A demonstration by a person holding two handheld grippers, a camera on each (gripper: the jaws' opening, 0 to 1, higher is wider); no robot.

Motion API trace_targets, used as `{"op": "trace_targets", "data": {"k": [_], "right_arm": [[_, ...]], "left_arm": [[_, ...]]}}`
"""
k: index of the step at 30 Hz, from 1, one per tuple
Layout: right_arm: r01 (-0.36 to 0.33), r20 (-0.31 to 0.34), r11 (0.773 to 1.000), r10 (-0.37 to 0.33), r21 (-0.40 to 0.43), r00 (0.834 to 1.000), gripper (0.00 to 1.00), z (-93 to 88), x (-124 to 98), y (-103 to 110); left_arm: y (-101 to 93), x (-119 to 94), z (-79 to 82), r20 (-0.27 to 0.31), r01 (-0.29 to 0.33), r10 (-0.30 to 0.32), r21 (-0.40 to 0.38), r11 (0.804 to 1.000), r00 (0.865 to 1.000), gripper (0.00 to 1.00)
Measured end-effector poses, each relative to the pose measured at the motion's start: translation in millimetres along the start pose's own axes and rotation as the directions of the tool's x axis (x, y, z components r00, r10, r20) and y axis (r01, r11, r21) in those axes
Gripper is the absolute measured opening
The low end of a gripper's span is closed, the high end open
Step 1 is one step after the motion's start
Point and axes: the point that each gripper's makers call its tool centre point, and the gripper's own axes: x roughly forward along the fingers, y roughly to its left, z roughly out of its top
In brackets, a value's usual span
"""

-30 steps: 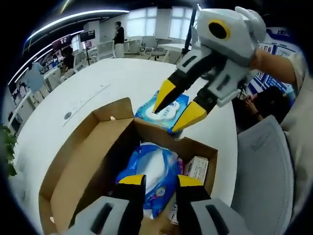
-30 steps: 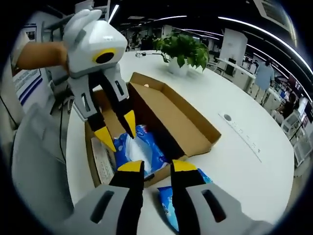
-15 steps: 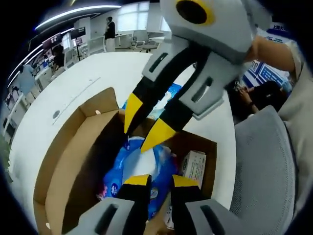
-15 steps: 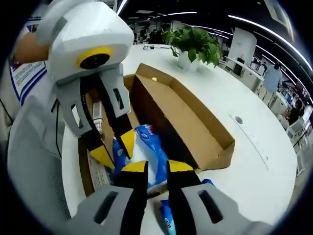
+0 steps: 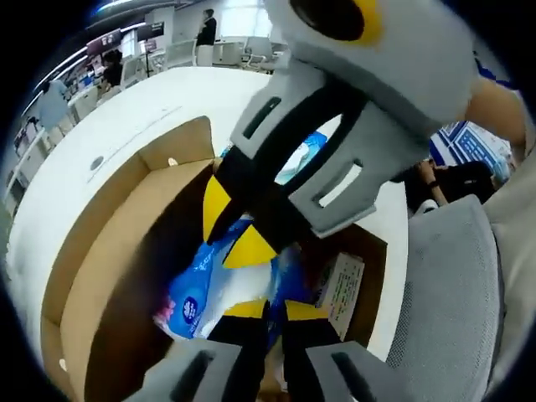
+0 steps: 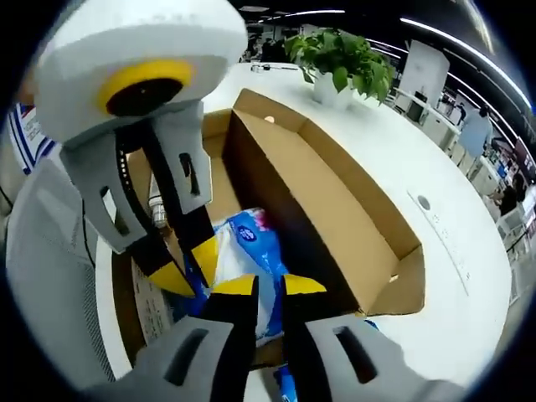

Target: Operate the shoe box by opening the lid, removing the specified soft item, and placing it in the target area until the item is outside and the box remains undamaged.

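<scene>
Left gripper point(image 5: 266, 308): fingers nearly closed, over blue pack point(image 5: 201, 289)
Right gripper point(image 6: 258, 285): fingers nearly closed, over pack
Shoe box point(image 6: 335, 209): open

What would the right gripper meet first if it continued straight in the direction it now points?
Most likely the blue-and-white soft pack in the shoe box, just beyond the right gripper; the left gripper hangs slightly aside, though depth is unclear.

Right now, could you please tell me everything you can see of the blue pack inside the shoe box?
The blue pack is a soft, glossy plastic pouch, blue with a white middle and a small round logo. It lies crumpled and tilted inside the open cardboard shoe box, against the dark inner wall. Both tools' yellow tips are down at it: the left tool and the right tool. Whether either grips it is unclear.
</scene>
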Motion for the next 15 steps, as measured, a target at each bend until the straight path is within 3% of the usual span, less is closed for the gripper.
{"op": "trace_targets", "data": {"k": [6,15], "right_arm": [[0.016,-0.028,1.0,-0.016,0.01,0.999,0.0,-4.1,7.1,-2.1],[0.011,-0.01,1.0,-0.011,0.001,1.0,0.0,2.8,-0.7,1.2]], "left_arm": [[4.5,-4.0,-2.2,0.016,-0.017,0.017,-0.036,0.999,1.0,0.0],[6.6,-13.7,0.0,0.042,-0.04,0.043,-0.071,0.997,0.998,0.0]]}}
